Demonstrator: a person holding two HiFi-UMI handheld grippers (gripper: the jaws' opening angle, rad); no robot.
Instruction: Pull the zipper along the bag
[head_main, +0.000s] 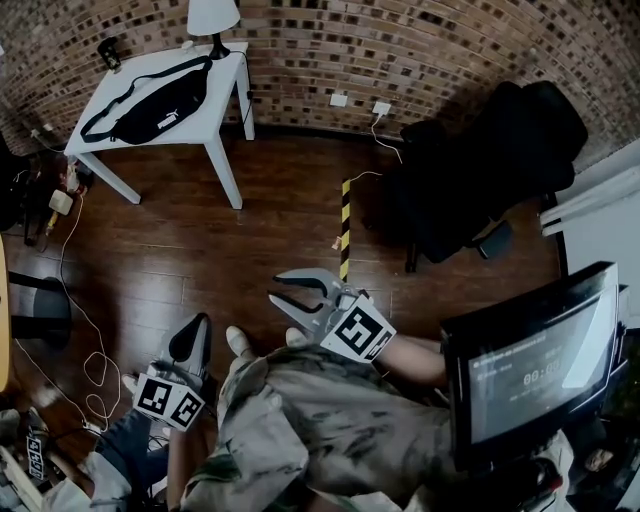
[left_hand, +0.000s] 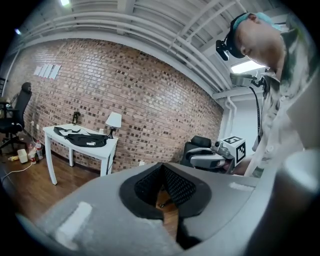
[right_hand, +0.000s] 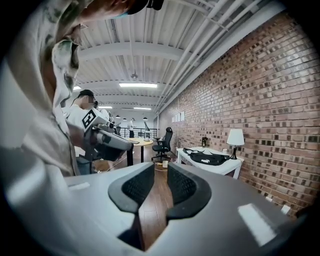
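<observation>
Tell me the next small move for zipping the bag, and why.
Probably step toward the white table, bringing both grippers forward: the black bag lies on it across the room, well beyond the left gripper and the right gripper, and neither holds anything.

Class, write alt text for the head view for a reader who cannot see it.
A black bag lies on a white table by a brick wall. Nearer, both tools are empty: left tool shut, right tool open.
</observation>
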